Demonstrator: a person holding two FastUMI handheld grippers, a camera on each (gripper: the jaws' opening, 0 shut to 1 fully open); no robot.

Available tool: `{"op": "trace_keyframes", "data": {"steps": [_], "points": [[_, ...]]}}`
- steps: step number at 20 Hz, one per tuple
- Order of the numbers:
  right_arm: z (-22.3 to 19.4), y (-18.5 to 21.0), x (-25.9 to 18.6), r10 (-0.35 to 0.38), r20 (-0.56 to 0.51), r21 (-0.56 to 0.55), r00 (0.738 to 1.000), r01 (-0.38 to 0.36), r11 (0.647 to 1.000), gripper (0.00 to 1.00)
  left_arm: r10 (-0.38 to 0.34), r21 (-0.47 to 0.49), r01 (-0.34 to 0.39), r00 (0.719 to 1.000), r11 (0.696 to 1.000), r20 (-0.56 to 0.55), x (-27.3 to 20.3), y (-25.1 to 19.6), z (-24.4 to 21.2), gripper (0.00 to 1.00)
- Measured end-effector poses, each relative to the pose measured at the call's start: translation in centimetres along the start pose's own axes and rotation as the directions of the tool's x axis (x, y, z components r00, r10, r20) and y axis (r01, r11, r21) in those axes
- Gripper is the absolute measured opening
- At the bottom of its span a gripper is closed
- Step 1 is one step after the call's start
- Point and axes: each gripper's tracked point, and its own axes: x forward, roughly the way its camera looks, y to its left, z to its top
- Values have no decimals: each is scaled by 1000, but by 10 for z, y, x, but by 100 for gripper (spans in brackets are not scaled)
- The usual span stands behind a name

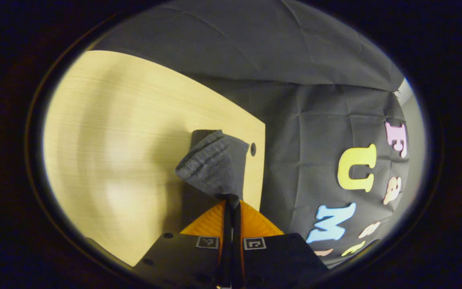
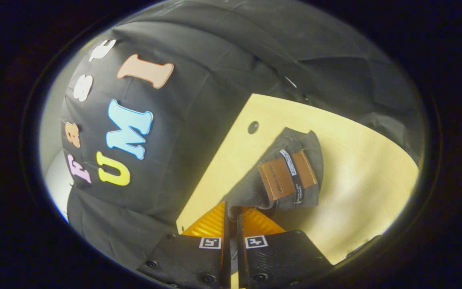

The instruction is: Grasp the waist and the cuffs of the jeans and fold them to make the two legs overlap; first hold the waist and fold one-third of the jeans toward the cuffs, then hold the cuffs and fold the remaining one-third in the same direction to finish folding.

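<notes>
The left gripper [image 1: 231, 200] is clamping a hemmed cuff [image 1: 211, 164] of the jeans; the right gripper [image 2: 231, 210] is pinching the waist [image 2: 287, 176]. Fabric is hanging ahead of each, above the table [image 1: 114, 140], presumably for overlapping the legs.

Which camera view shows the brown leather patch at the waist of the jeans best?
The right gripper view: the brown leather patch faces the camera on the waist of the jeans, just beyond the right gripper, whose jaws pinch the denim. The left gripper view has the left gripper pinching a hemmed end of denim.
</notes>
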Motion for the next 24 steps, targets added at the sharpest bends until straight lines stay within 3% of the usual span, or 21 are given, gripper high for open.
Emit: {"op": "trace_keyframes", "data": {"steps": [4, 6, 7, 8, 11, 12, 14, 16, 17, 20, 21, 22, 24], "points": [[30, 0, 51, -17, -42, 23, 999, 18, 1000, 6, 36, 79, -36, 999, 996, -9, 65, -32, 2, 9], [42, -28, 79, -49, -68, 82, 996, 54, 995, 6, 55, 102, -53, 998, 993, -8, 99, -52, 2, 8], [45, -45, 94, -81, -82, 112, 993, 90, 990, 11, 87, 134, -86, 996, 987, -1, 117, -50, 4, 9], [46, -59, 110, -120, -97, 135, 988, 133, 982, 6, 120, 173, -118, 993, 978, 4, 133, -45, 3, 8], [48, -98, 147, -204, -122, 162, 971, 222, 961, 6, 193, 263, -192, 981, 945, 21, 176, -28, 0, 8], [44, -96, 159, -204, -124, 173, 971, 224, 959, 11, 218, 290, -218, 975, 932, 31, 187, -23, -2, 8], [43, -105, 173, -203, -137, 198, 970, 228, 953, 8, 276, 339, -276, 960, 900, 47, 212, -3, -5, 8], [38, -114, 176, -232, -138, 180, 963, 255, 950, 14, 343, 381, -338, 938, 860, 59, 223, 17, -8, 8], [41, -110, 173, -223, -113, 155, 968, 239, 959, 18, 337, 409, -332, 939, 850, 63, 226, 17, -12, 9], [50, -94, 149, -198, -18, 57, 980, 199, 978, 41, 288, 522, -295, 953, 800, 98, 219, -2, -18, 19], [58, -93, 139, -212, 22, 21, 977, 212, 977, 65, 266, 556, -280, 958, 783, 107, 218, -10, -19, 33], [62, -94, 128, -225, 59, -11, 973, 226, 974, 60, 247, 589, -272, 961, 761, 124, 214, -19, -18, 40], [71, -97, 105, -260, 134, -51, 956, 268, 962, 70, 212, 656, -257, 966, 709, 149, 203, -28, -21, 61]]}}
